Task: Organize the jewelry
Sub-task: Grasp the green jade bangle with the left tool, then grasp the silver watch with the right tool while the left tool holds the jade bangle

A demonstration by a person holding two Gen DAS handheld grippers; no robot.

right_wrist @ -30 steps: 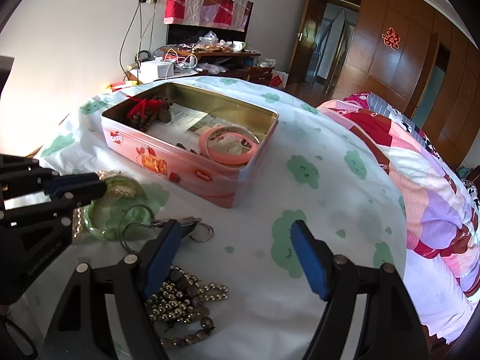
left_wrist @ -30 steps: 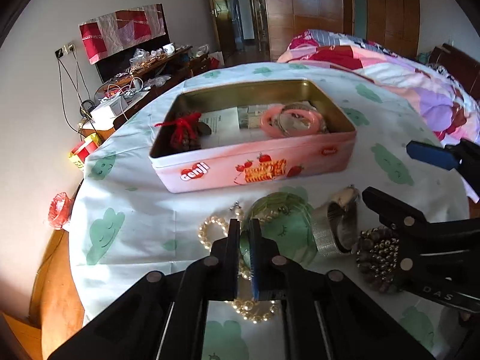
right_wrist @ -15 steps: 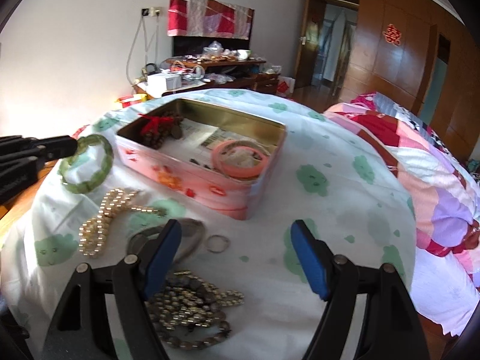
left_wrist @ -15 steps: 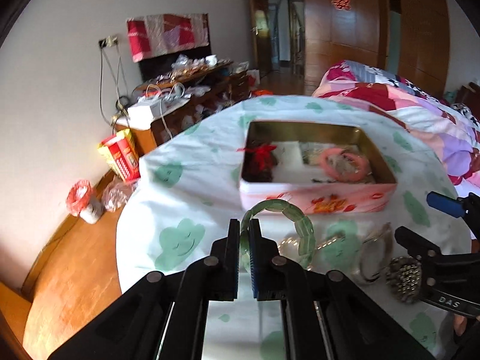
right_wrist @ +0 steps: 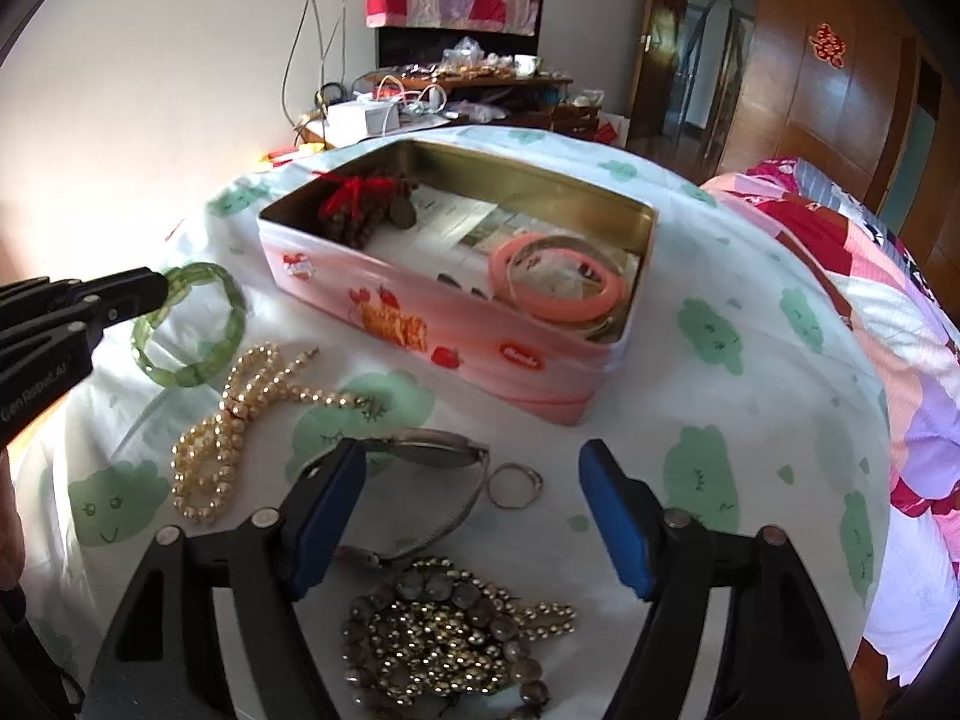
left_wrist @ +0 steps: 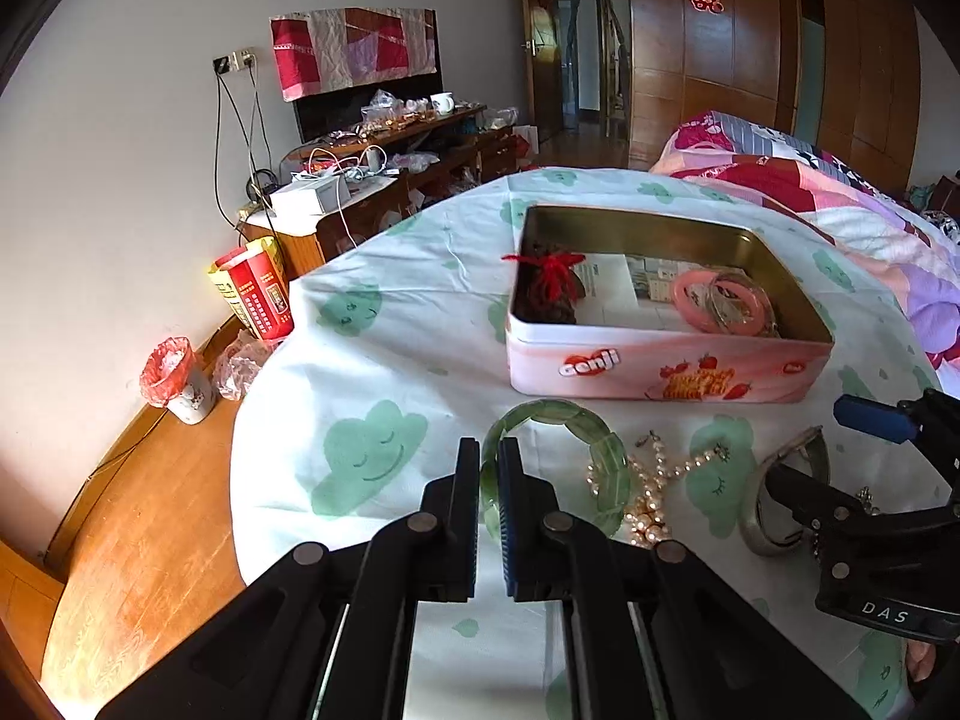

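Daylight flooded the room from the left, blowing out the wall at the frame's left edge. Glare streaked the wooden floor. Fisheye distortion bent both views, corners vignetted black; focus stayed sharp.

My left hand-held gripper points downward, its jaws clamped on the green bracelet, which I hold raised. My right hand-held gripper also tilts down, jaws wide with nothing between them, having just narrowed a little.

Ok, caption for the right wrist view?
Left gripper lifts a green bracelet beside the pink tin; right gripper open above a watch.
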